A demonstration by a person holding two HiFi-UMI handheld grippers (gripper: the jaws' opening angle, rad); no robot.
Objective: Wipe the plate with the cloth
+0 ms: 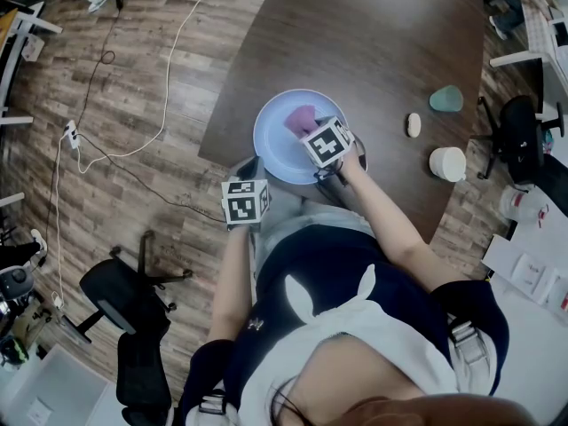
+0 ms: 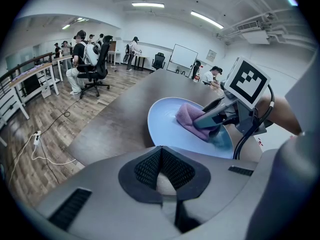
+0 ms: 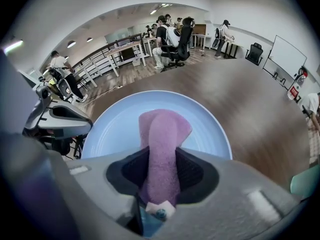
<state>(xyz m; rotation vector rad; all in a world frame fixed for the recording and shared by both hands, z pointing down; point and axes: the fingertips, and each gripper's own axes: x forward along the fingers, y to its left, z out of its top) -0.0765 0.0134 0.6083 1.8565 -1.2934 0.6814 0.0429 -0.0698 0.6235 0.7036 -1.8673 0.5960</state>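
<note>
Dark wood table [image 1: 355,43] with blue plate [image 1: 273,140], teal cup [image 1: 446,98], white cup [image 1: 448,163]

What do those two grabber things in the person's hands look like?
Both are smooth grey plastic. The left gripper and right gripper each have jaws lined with black ribbed pads, and each carries a white cube printed with black square markers. A black cable loops under the right one's cube. The person wears dark sleeves.
</note>
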